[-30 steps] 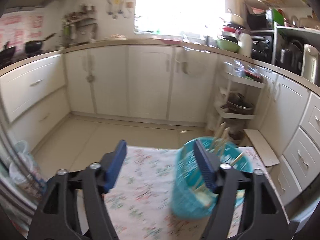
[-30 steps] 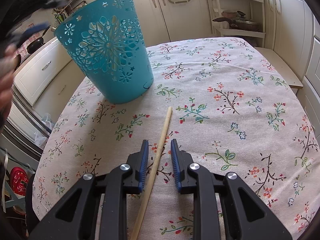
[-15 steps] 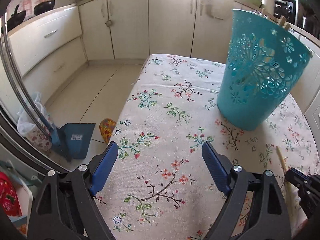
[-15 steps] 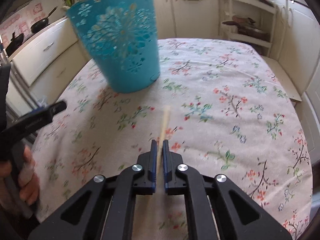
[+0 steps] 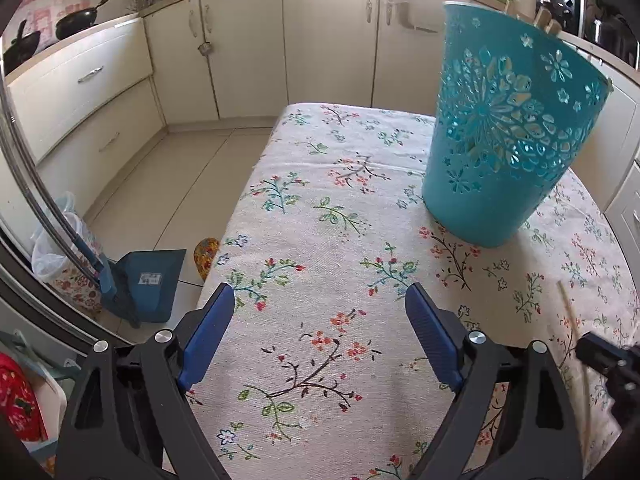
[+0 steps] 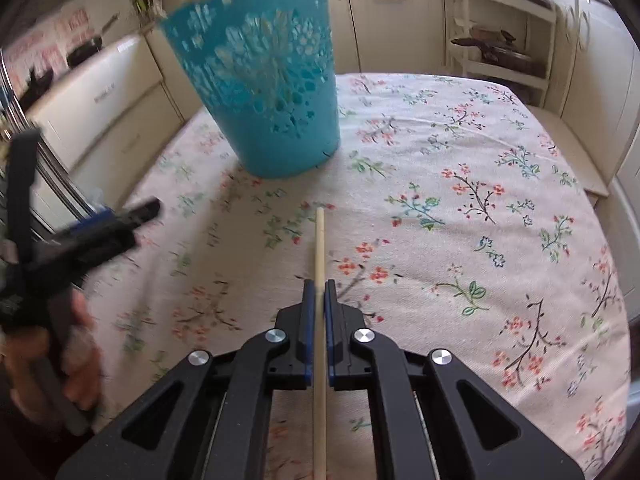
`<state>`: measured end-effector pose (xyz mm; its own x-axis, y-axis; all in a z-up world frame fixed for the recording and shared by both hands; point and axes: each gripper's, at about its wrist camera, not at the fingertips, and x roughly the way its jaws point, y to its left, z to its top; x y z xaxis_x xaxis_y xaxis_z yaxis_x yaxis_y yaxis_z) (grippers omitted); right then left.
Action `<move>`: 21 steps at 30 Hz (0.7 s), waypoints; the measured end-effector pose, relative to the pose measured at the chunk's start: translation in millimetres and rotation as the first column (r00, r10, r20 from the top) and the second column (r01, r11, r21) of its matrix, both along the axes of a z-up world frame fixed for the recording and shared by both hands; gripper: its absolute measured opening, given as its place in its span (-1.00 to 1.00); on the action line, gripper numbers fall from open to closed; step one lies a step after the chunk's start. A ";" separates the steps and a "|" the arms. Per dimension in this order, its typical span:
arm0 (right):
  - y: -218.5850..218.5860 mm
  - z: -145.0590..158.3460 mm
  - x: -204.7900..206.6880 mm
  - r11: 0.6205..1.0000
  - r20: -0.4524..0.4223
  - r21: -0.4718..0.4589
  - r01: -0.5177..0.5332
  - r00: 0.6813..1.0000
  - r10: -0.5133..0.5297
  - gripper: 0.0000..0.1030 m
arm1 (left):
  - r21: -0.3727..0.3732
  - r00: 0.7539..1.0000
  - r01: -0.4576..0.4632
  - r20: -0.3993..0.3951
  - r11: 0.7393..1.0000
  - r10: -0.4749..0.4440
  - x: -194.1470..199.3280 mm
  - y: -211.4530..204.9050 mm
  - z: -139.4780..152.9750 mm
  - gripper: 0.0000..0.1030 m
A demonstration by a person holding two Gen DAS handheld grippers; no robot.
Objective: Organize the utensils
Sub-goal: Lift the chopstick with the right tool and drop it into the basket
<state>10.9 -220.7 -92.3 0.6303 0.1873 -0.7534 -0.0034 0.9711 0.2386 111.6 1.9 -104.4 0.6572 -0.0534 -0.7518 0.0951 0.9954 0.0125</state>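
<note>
**Right tongs clamp a chopstick; left tongs spread wide over the cloth**

The right tongs (image 6: 319, 294) are closed tight on a wooden chopstick (image 6: 319, 248), their blue pads pressing it from both sides. The stick runs straight forward between them, its far end poking out above the cloth and pointing toward the basket, its near end passing back under the tool's black frame.

The left tongs (image 5: 320, 312) have just been opening, and now their jaws stand wide apart with nothing between them but flowered cloth. In the right wrist view this tool shows blurred at the left edge, gripped by a hand (image 6: 56, 364).

Past both tools stands a teal plastic basket (image 5: 508, 136), upright on the tablecloth (image 5: 320, 208), with flower-shaped cut-outs in its wall. It sits well beyond the chopstick's tip, not touching it. Pale sticks show through the holes.

On the floor beside the table, at the left, a blue dustpan (image 5: 148, 280) leans near a white bag (image 5: 56, 248). Cream cabinets (image 5: 328, 40) line the far wall.
</note>
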 end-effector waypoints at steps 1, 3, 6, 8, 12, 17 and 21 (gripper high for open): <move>-2.2 7.2 -3.7 0.999 0.021 0.033 -0.006 1.000 0.005 -0.89 | 0.008 1.000 0.007 -0.003 1.000 -0.007 0.4 -1.8 -0.7 0.62; -2.6 17.6 -7.2 0.998 0.052 0.069 -0.013 0.999 0.009 -0.89 | 0.017 1.000 0.014 -0.006 1.000 -0.014 0.3 -4.5 -1.1 0.63; -5.5 39.7 -11.8 0.993 0.113 0.115 -0.022 0.994 0.009 -0.89 | 0.023 1.000 0.020 -0.009 1.000 -0.020 0.5 -6.3 -1.6 0.63; -6.7 55.5 -12.5 0.989 0.155 0.142 -0.028 0.988 0.005 -0.89 | 0.024 1.000 0.019 -0.010 1.000 -0.019 0.6 -6.3 -1.8 0.63; -6.2 89.5 -10.3 0.981 0.237 0.185 -0.053 0.971 0.007 -0.89 | 0.027 1.000 0.021 -0.011 0.999 -0.020 0.5 -7.2 -1.6 0.63; -3.9 129.6 2.9 0.972 0.344 0.218 -0.090 0.939 0.010 -0.89 | 0.032 1.000 0.024 -0.012 0.999 -0.023 0.2 -8.0 -1.8 0.63; 0.9 163.1 20.2 0.967 0.433 0.231 -0.104 0.901 -0.006 -0.89 | 0.033 1.000 0.026 -0.013 0.999 -0.026 0.4 -8.6 -1.8 0.64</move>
<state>31.1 -219.8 70.9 0.8654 0.3680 -0.3401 -0.2045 0.8790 0.4308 112.0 -6.8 -106.2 0.6464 -0.0455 -0.7616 0.1214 0.9916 0.0438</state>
